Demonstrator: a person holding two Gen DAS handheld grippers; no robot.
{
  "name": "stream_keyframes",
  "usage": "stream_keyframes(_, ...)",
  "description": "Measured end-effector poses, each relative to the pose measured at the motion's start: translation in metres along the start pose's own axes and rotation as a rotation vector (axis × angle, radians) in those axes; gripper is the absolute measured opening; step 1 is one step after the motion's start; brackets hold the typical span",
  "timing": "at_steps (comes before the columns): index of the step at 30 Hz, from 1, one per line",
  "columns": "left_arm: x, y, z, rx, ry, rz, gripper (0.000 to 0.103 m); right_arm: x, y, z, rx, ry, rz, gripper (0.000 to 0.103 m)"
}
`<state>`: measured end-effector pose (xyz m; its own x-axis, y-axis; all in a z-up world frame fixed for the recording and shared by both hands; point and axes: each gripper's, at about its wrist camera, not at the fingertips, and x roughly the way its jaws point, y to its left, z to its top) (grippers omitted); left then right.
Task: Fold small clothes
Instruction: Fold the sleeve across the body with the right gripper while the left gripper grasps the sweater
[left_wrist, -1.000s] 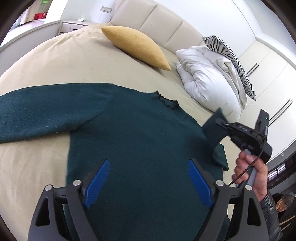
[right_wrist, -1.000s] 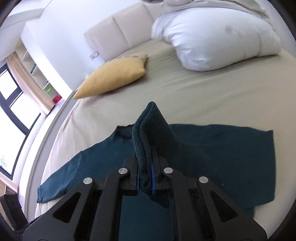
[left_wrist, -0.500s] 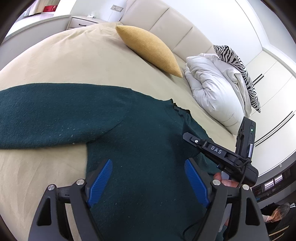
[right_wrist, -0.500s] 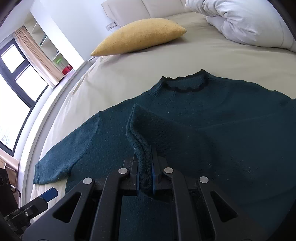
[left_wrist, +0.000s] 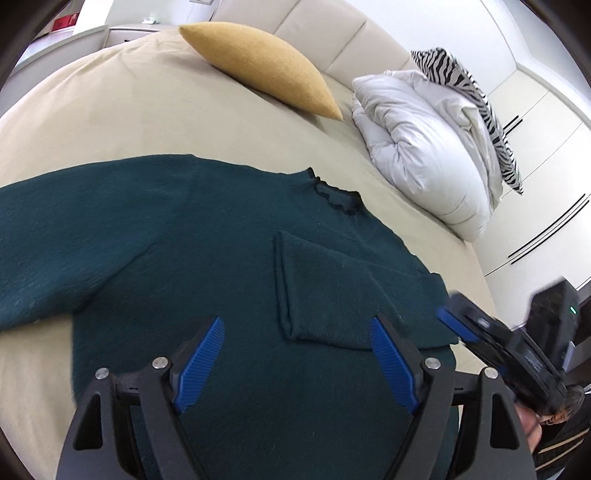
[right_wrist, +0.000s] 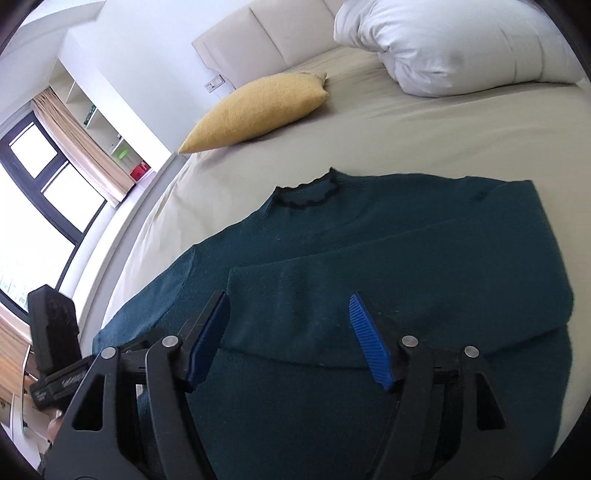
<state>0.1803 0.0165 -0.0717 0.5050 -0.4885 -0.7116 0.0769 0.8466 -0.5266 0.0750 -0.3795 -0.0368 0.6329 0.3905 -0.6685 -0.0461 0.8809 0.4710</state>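
A wide bed (left_wrist: 122, 110) covered in a plain beige sheet carries everything, with a padded cream headboard (right_wrist: 269, 40) along its far side. A dark green sweater (left_wrist: 207, 240) lies spread flat on the sheet, collar toward the headboard, one sleeve stretched straight out to the side and the other sleeve (right_wrist: 424, 280) folded back across the chest. Farther up the bed, apart from the sweater, a mustard-yellow pillow (left_wrist: 266, 77) rests on the sheet, and beside it sits a bundled white duvet (left_wrist: 417, 144) with a zebra-striped cushion (left_wrist: 476, 110) lying against its far side.
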Motion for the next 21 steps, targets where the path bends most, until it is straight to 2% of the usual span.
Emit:
stream_keyframes(3,0.023,-0.006,0.011,0.007,0.024,0.026,0.076,-0.034,-0.029,-0.005,0.022,-0.037,-0.018,0.066)
stream_keyframes(4,0.032,-0.009,0.015,0.012,0.039,0.032,0.069,-0.047,-0.043,-0.008,0.038,-0.052,-0.019,0.066)
stream_keyframes(5,0.042,-0.013,0.019,0.023,0.058,0.042,0.058,-0.057,-0.053,-0.010,0.051,-0.065,-0.028,0.066)
stream_keyframes(7,0.062,-0.020,0.023,0.045,0.108,0.073,0.046,-0.077,-0.080,-0.014,0.084,-0.093,-0.062,0.066)
stream_keyframes(10,0.080,-0.027,0.026,0.070,0.137,0.130,0.045,-0.098,-0.111,-0.016,0.127,-0.133,-0.096,0.066)
stream_keyframes(12,0.082,-0.028,0.029,0.069,0.133,0.138,0.045,-0.104,-0.128,-0.015,0.147,-0.151,-0.116,0.065)
stream_keyframes(13,0.082,-0.029,0.030,0.069,0.130,0.142,0.041,-0.105,-0.136,-0.014,0.157,-0.152,-0.120,0.065)
stream_keyframes(14,0.082,-0.029,0.031,0.073,0.126,0.153,0.029,-0.106,-0.143,-0.013,0.167,-0.150,-0.125,0.065)
stream_keyframes(16,0.083,-0.029,0.032,0.083,0.124,0.170,0.015,-0.103,-0.156,-0.008,0.193,-0.148,-0.130,0.065)
stream_keyframes(17,0.082,-0.029,0.031,0.090,0.120,0.165,0.012,-0.101,-0.161,-0.006,0.199,-0.146,-0.135,0.064)
stream_keyframes(21,0.075,-0.032,0.030,0.110,0.089,0.161,0.009,-0.085,-0.176,0.010,0.196,-0.122,-0.173,0.064)
